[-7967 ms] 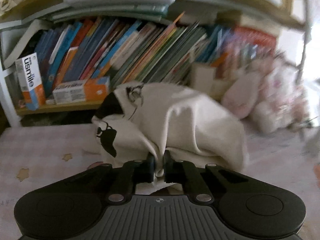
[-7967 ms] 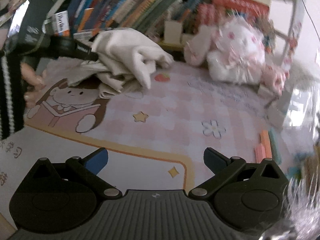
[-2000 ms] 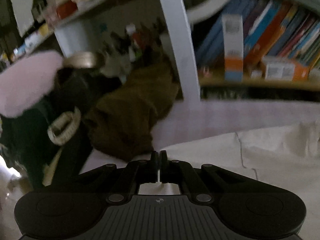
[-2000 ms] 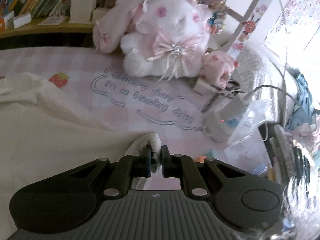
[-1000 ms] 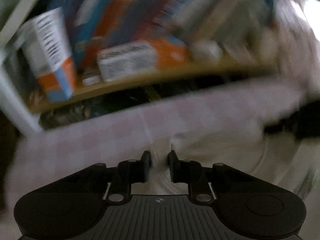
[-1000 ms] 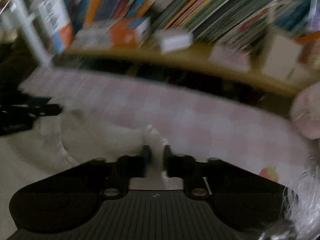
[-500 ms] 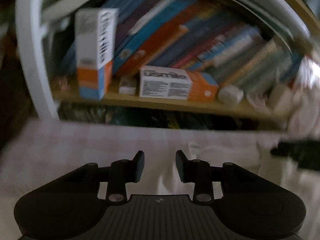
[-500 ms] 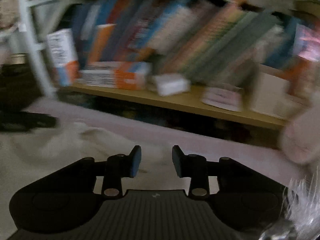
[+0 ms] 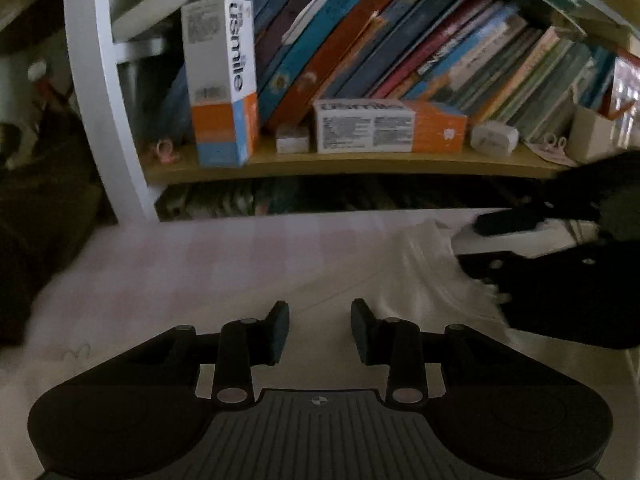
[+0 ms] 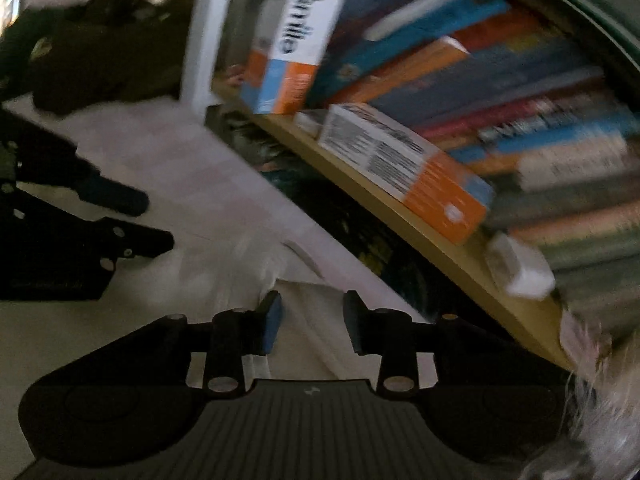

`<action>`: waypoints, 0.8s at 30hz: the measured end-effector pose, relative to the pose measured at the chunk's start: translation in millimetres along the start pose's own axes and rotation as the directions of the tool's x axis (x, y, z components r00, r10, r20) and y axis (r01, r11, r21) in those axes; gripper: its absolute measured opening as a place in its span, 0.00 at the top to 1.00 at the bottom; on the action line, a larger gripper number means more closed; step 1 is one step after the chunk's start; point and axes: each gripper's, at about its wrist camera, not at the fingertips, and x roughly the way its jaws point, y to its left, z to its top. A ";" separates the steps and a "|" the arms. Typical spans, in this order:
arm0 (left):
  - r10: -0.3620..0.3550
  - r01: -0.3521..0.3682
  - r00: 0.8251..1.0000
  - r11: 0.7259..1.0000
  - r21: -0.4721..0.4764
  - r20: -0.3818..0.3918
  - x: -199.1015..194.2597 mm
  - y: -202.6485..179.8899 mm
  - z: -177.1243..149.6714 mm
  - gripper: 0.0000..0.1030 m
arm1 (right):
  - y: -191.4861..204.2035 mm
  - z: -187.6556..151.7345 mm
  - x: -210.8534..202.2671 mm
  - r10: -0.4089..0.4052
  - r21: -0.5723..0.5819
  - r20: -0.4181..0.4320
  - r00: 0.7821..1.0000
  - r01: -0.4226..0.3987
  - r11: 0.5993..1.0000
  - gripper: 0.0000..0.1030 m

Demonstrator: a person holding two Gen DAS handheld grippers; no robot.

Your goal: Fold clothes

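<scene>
The cream garment (image 9: 400, 280) lies spread on the pink checked mat (image 9: 200, 256), its far edge near the mat's edge below the bookshelf (image 9: 360, 160). The left claw (image 9: 320, 330) hovers over the cloth, jaws apart and empty; the right claw (image 10: 310, 326) likewise stands apart above the cloth, gripping nothing.

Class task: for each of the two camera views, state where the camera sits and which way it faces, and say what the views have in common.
Left wrist: sits behind the open left claw, faces the bookshelf over the cream garment; the right claw shows at right.
Right wrist: sits behind the open right claw, rolled, so the shelf slants; the left claw shows at left.
Shared: the usmile box, books, garment.
</scene>
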 end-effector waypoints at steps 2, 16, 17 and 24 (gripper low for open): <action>0.004 -0.004 1.000 1.000 0.000 0.020 -1.2 -0.8 -2.8 0.67 | 2.5 2.6 3.3 -0.008 -0.026 0.020 1.000 0.009 1.000 0.65; -0.021 0.021 1.000 1.000 0.015 -0.012 -2.7 -1.0 7.3 0.68 | -121.9 -28.8 -58.1 -0.145 0.692 0.092 0.985 0.042 0.721 0.64; -0.047 0.047 0.999 0.999 0.027 0.003 -6.4 -3.5 9.8 0.68 | -130.2 -36.4 -69.1 -0.148 0.703 0.090 0.985 0.042 0.710 0.64; -0.172 0.179 0.983 0.974 0.137 -0.059 11.0 -24.7 30.3 0.67 | -173.9 -80.6 -104.3 -0.059 0.469 -0.116 0.992 0.107 0.876 0.64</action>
